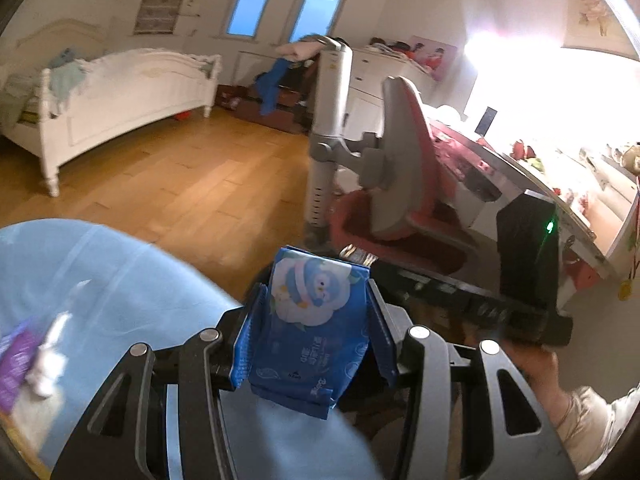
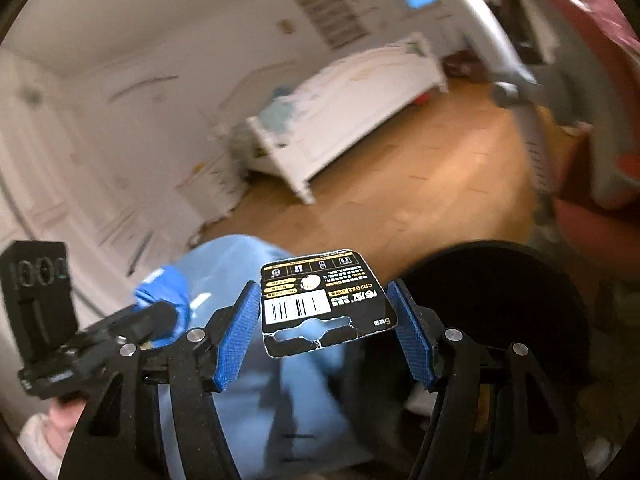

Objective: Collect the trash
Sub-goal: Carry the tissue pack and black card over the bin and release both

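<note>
Both grippers hold trash: blue packet [image 1: 312,328], seemingly card [image 2: 326,302].

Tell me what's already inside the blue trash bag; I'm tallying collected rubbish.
In the left wrist view, the blue trash bag shows a purple wrapper and white crumpled scrap. Anything deeper is hidden.

Your black card [image 2: 326,304] reads "CR2032" just right of its barcode; the blue wrapper's [image 1: 312,328] print is too blurred to read.
</note>
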Motion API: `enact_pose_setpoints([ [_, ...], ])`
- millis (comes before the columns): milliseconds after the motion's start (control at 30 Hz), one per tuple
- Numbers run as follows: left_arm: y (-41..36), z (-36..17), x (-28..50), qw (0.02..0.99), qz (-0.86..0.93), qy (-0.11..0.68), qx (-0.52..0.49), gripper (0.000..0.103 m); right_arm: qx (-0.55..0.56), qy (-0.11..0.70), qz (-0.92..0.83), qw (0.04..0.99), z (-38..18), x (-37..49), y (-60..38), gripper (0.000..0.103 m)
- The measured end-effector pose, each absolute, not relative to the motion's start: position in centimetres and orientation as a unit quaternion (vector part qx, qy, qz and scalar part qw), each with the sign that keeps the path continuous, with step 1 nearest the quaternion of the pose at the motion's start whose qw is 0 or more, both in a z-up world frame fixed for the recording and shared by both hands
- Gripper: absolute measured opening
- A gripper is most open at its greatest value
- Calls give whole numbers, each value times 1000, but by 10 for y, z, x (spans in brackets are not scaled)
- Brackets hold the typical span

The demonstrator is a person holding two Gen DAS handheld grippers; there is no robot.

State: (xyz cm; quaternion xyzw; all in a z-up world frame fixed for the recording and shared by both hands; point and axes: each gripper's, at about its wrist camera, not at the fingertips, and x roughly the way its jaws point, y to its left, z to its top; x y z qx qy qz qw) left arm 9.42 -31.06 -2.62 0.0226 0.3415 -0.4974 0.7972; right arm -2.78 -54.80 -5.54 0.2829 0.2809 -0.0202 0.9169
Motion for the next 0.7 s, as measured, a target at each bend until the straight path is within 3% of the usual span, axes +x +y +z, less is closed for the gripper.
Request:
enact_pose_setpoints([
  [267, -375, -41, 86, 763, -531, 367, 34, 48, 318, 300, -69, 897, -90, -50, -576, 65],
  [700, -408, -55, 85, 750, -532, 389, 55, 48, 347, 323, -85, 877, -123, -52, -598, 66],
])
